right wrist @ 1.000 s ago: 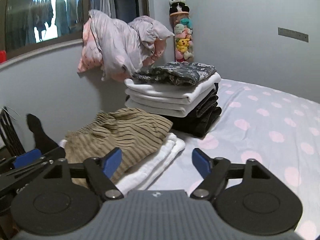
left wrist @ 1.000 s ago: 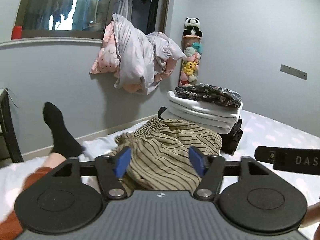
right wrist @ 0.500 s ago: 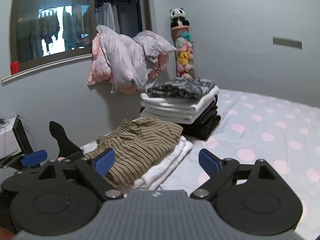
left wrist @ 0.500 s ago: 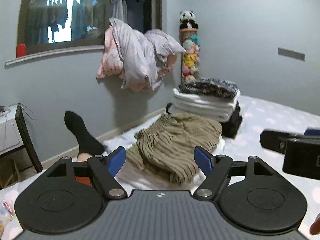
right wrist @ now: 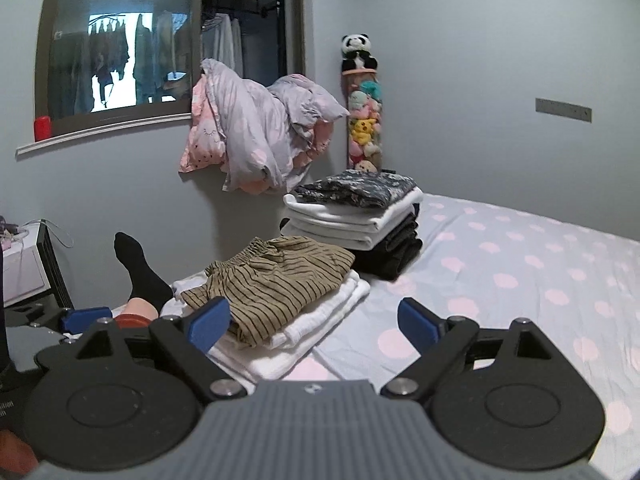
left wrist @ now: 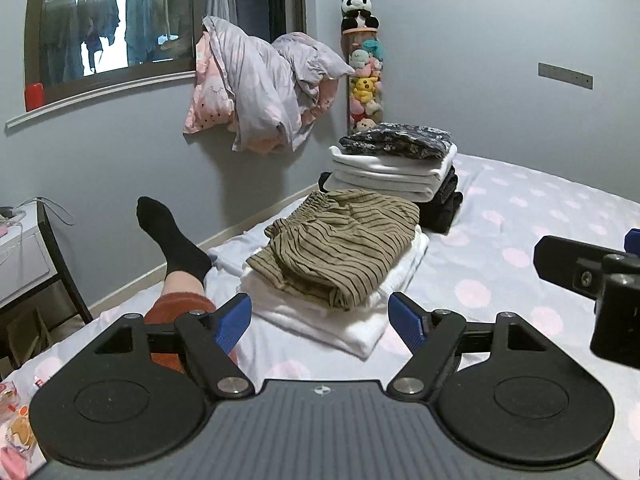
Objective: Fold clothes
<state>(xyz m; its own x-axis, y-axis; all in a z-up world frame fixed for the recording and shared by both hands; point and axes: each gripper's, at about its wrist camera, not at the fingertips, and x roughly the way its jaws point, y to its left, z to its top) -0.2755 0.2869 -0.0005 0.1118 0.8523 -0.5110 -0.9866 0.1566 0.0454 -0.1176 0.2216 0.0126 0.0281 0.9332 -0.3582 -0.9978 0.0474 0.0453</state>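
Folded olive striped shorts (left wrist: 336, 252) (right wrist: 272, 280) lie on top of a folded white garment (left wrist: 360, 312) (right wrist: 304, 332) on the bed. My left gripper (left wrist: 320, 322) is open and empty, held back from the pile. My right gripper (right wrist: 314, 326) is open and empty, just in front of the pile's right side. The right gripper's body shows at the right edge of the left wrist view (left wrist: 592, 280). The left gripper's blue fingertip (right wrist: 86, 317) shows at the left of the right wrist view.
A taller stack of folded clothes (left wrist: 396, 172) (right wrist: 356, 220) stands behind the pile. A leg in a black sock (left wrist: 172, 240) (right wrist: 140, 272) lies at the left. The polka-dot bedsheet (right wrist: 520, 280) spreads to the right. Bedding hangs on the wall (left wrist: 260, 92). A bedside table (left wrist: 24, 256) stands at left.
Both grippers have pulled back and up from the pile. The striped shorts now lie farther away and smaller in both views. Both stay open.
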